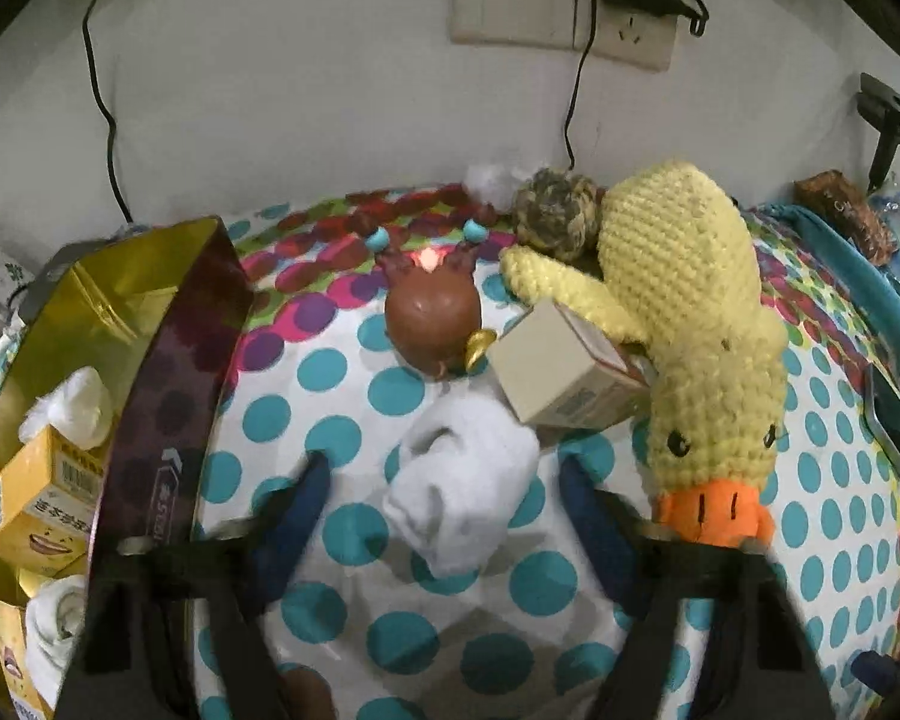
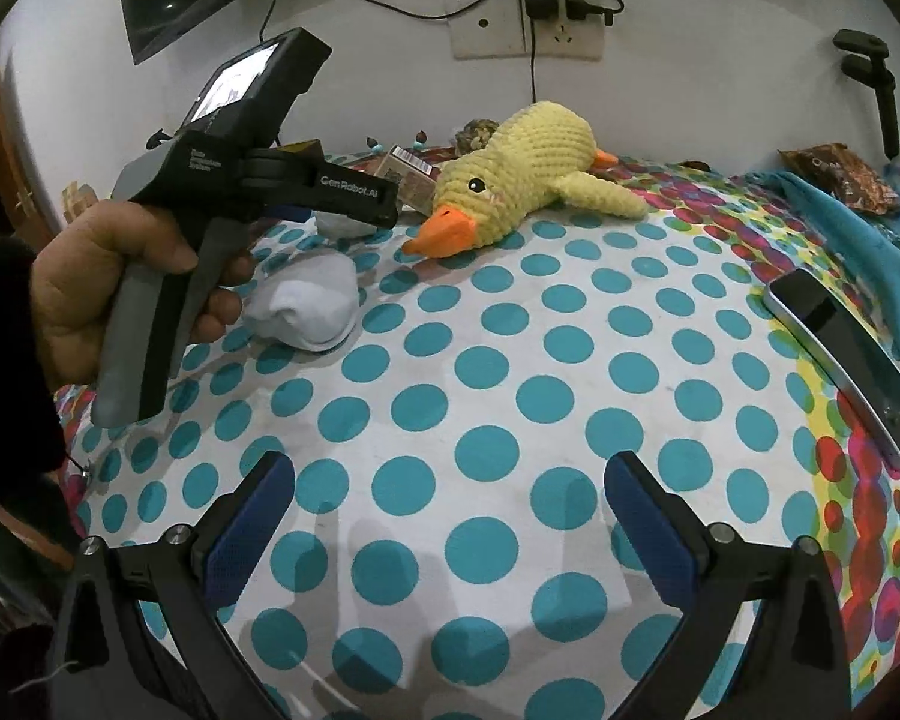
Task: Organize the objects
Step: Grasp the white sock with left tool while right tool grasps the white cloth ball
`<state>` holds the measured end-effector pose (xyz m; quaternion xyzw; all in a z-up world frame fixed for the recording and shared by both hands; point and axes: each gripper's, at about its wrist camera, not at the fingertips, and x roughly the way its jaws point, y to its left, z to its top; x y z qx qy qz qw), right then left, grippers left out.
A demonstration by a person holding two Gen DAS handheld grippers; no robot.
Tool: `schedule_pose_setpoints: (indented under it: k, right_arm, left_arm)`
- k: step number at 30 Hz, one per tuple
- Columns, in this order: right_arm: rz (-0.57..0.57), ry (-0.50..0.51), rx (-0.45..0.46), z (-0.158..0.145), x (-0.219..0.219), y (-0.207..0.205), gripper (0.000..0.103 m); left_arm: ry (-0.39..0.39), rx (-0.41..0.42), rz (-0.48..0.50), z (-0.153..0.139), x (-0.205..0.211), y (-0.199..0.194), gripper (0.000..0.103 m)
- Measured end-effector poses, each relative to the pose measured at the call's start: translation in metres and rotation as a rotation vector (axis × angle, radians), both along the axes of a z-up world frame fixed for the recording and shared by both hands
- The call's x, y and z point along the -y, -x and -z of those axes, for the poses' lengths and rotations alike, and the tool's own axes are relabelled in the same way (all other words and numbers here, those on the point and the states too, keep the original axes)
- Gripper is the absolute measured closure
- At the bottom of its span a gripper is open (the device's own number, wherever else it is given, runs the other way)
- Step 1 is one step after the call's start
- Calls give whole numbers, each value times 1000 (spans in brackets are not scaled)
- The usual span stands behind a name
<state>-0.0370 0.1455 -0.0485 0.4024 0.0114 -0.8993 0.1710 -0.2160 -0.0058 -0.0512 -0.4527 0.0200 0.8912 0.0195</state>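
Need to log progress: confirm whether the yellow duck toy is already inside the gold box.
No. The yellow duck toy lies on the dotted cloth, outside the gold box.

"GenRobot.AI" is printed in white on the left tongs' [image 2: 354,222] black body.

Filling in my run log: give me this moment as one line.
left gripper: open, straddling sock | right gripper: open, empty, over cloth | duck: on cloth, untouched
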Motion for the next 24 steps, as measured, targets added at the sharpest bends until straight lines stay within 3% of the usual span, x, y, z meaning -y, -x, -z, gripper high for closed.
schedule_pose_setpoints:
  k: [1, 2, 4, 8, 11, 14, 18, 24]
  right_arm:
    - [-1, -1, 0, 0, 0, 0, 0]
    - [-2, -2, 1, 0, 0, 1, 0]
    - [-2, -6, 0, -2, 3, 2, 0]
    - [-10, -13, -11, -7, 12, 7, 0]
    - [-32, -39, -12, -7, 29, 20, 0]
    - [-64, -39, -21, -9, 47, 30, 0]
    - [-93, -52, -27, -9, 70, 43, 0]
    - [-77, -95, -21, -2, 96, 70, 0]
  left_arm:
    - [5, 7, 3, -1, -1, 0, 71]
    - [4, -2, 5, -5, -1, -3, 71]
    - [-1, -18, 32, -13, -2, -11, 72]
    - [7, -124, 33, -56, 7, -51, 72]
    - [-27, -205, -2, -91, 26, -93, 72]
    - [12, -245, -71, -109, 46, -129, 71]
    - [98, -269, -147, -108, 65, -171, 71]
    - [57, -244, -207, -91, 94, -208, 71]
